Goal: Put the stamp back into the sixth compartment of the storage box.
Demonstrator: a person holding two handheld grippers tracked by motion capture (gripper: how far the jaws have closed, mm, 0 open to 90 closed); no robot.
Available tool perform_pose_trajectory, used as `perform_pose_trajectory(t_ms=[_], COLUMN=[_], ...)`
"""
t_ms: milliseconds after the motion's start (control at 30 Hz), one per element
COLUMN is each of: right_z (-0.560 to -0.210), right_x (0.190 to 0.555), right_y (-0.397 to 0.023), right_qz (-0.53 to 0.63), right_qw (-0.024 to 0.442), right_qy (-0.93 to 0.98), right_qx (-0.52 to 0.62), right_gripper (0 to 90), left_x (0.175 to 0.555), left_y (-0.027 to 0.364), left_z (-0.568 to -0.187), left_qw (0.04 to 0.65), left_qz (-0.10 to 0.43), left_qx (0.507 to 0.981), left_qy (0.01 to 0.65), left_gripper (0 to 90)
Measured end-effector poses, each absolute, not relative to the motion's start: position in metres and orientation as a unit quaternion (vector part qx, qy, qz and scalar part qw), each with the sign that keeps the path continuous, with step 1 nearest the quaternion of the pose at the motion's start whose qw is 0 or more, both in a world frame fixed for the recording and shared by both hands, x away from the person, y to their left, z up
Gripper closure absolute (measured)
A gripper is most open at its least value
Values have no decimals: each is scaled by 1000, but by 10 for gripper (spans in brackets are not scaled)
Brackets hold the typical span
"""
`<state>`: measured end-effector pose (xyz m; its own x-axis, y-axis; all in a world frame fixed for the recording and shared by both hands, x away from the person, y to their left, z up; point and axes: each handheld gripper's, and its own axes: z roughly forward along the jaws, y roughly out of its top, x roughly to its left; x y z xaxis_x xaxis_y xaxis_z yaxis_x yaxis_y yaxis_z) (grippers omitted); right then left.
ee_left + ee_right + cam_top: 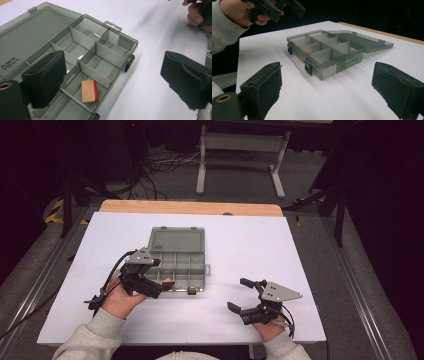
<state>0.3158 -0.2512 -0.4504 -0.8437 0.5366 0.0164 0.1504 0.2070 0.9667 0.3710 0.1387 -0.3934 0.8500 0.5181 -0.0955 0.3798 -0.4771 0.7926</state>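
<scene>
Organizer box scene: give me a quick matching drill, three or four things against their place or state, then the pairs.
Things:
1. wooden block
2. box lid
3. left gripper
4. right gripper

States:
A. swung open, lying flat on the table
B. lying in a compartment of the organizer box, one edge red
C. jaws open, above the box's near-left corner
D. jaws open, resting on the table right of the box

Pairs: 1-B, 2-A, 3-C, 4-D

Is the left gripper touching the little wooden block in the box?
Apart. The left gripper view shows the block lying alone in the box, fingers spread above.
</scene>
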Motion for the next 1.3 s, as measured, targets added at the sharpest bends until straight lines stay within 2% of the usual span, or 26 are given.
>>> perform_pose_trajectory(t_ms=[333, 1300], right_z=[-450, -451], right_x=[316, 316], right_y=[-251, -251], right_qz=[587, 586], right_qw=[164, 164], right_qy=[759, 761], right_qx=[226, 226], right_gripper=[99, 99], left_x=[358, 329], left_y=[146, 190], left_z=[-387, -401], left_qw=[467, 526], left_qz=[87, 143], left_qx=[842, 794], left_qy=[258, 269], left_gripper=[5, 19])
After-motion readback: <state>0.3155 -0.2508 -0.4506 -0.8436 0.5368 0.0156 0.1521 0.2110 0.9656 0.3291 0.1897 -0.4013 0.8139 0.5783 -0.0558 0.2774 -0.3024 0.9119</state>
